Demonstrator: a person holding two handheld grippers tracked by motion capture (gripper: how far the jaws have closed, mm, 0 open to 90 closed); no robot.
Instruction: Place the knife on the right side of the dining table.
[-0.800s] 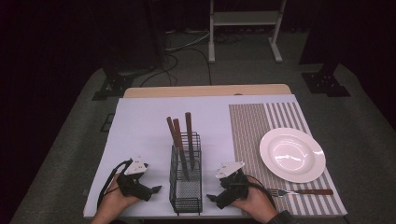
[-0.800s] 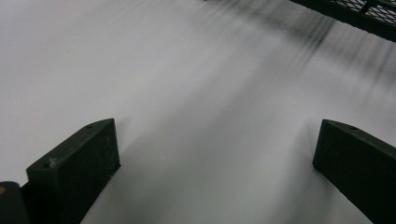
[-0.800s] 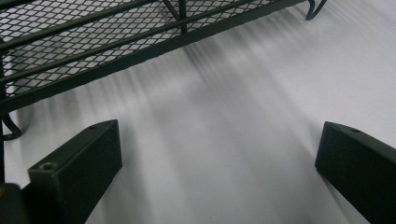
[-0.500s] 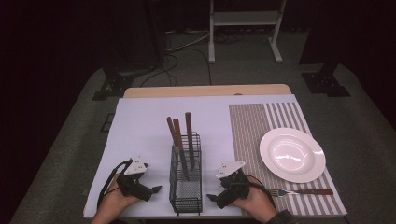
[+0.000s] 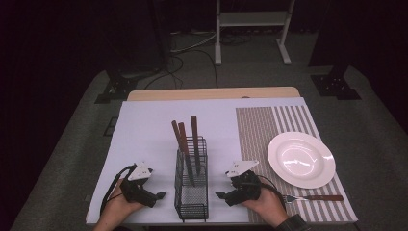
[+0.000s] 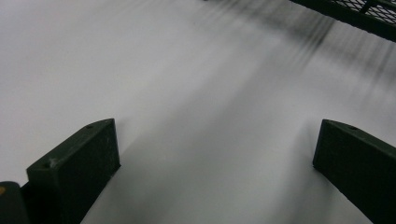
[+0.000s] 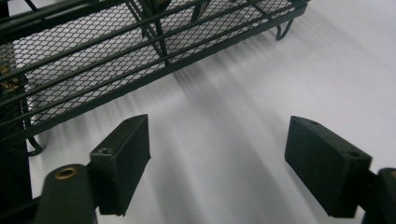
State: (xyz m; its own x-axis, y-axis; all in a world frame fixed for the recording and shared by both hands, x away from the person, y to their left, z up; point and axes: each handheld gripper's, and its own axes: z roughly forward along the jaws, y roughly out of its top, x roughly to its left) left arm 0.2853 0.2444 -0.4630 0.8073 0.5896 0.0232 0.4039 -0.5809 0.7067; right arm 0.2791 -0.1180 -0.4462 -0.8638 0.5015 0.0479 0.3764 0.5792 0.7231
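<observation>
A black wire caddy [image 5: 191, 185] stands near the table's front edge, between the two hands. Three brown-handled utensils [image 5: 185, 149] stick up from its far compartments. My left gripper [image 5: 161, 195] rests on the white table to the caddy's left, open, with only bare table between its jaws [image 6: 215, 172]. My right gripper [image 5: 220, 195] lies to the caddy's right, open and holding nothing [image 7: 217, 163]. The caddy's mesh side [image 7: 116, 60] is close ahead of it. A fork [image 5: 315, 198] with a brown handle lies on the striped placemat [image 5: 260, 130] behind the right hand.
A white plate [image 5: 301, 159] sits on the placemat at the right. The white table surface [image 5: 144, 130] stretches back beyond the caddy. Dark floor, cables and a stand's legs [image 5: 250, 29] lie past the table's far edge.
</observation>
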